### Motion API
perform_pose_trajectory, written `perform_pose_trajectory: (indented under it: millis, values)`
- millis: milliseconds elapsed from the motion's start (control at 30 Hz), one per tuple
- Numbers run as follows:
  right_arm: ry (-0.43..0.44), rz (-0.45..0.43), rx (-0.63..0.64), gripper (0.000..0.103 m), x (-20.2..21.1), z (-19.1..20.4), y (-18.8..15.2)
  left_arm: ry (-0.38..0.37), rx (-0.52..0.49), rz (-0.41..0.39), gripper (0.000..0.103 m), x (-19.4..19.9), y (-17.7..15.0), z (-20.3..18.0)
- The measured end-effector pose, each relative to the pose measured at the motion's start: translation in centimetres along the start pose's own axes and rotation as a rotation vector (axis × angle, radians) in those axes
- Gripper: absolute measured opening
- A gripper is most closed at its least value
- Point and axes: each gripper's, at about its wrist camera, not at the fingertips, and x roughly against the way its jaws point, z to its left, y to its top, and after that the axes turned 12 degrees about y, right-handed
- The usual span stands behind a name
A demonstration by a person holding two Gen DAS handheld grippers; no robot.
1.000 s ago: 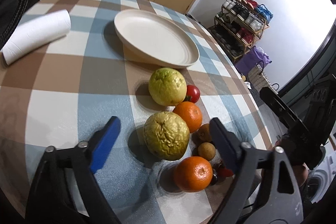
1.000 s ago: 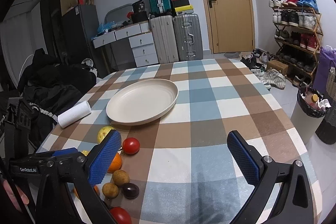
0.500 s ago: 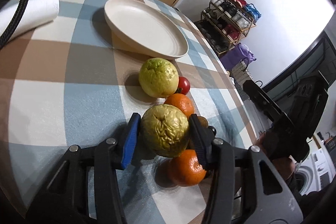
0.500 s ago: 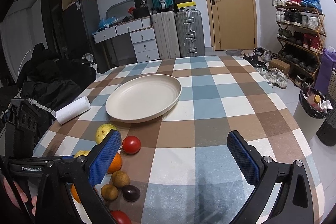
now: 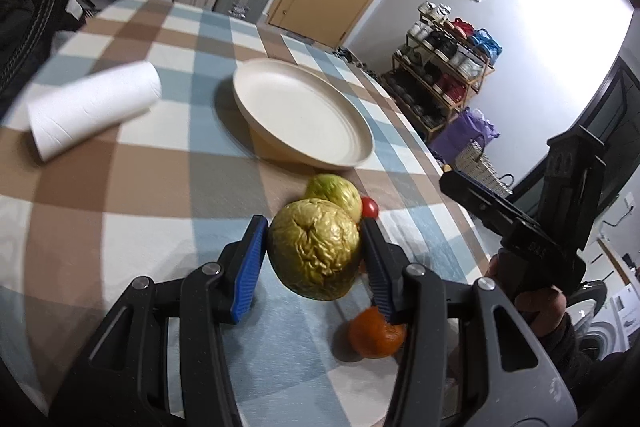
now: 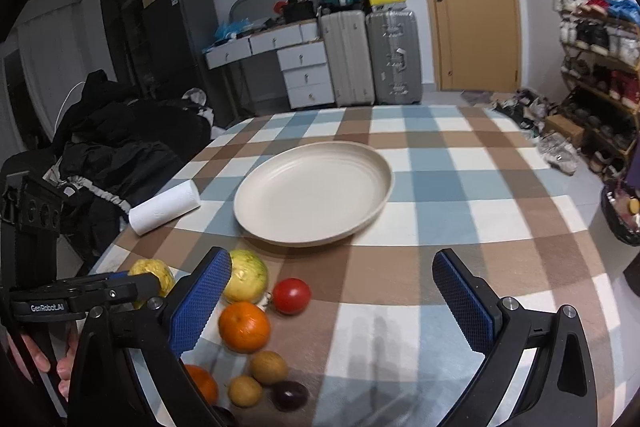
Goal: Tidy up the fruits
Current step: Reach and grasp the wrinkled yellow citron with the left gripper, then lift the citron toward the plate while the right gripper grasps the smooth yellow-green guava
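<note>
The left tongs (image 5: 314,253) are closed on the wrinkled fruit (image 5: 314,249), blue pads pressed to both its flanks, and it seems to be raised just off the checked surface (image 5: 120,211), though the fisheye makes that hard to be sure of. The right tongs (image 6: 332,301) gape wide with nothing between them, hovering over the near edge of the surface. The step in hand looks like carrying this fruit to the plate (image 5: 300,115), which sits bare, beyond the green fruit (image 5: 334,191) and the small tomato (image 5: 370,207). To do it well, keep the squeeze steady on that rounded, creased skin, lift high enough to pass over the green fruit and the plate's rim, then lower it inside before easing the pads apart, so it does not roll. Setting it toward the far side would leave room for the rest. An orange (image 5: 374,333) lies half hidden behind the right finger, and in the right view another orange (image 6: 244,327), two brown fruits (image 6: 269,367) and a dark plum (image 6: 290,395) sit near the edge, partly cut off by the tongs. A paper roll (image 5: 92,111) lies well apart from the plate, blurred.
</note>
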Motion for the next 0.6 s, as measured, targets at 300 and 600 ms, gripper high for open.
perform_pose_trajectory:
  millis: [300, 600]
  values:
    - [0.119, 0.15, 0.016, 0.103, -4.8, 1.7, 1.0, 0.043, -0.014, -0.044, 0.045, 1.3, 0.7, 1.0]
    - [0.157, 0.3, 0.098, 0.103, -9.3, 3.9, 0.5, 0.067, -0.007, -0.046, 0.045, 1.2, 0.5, 1.4]
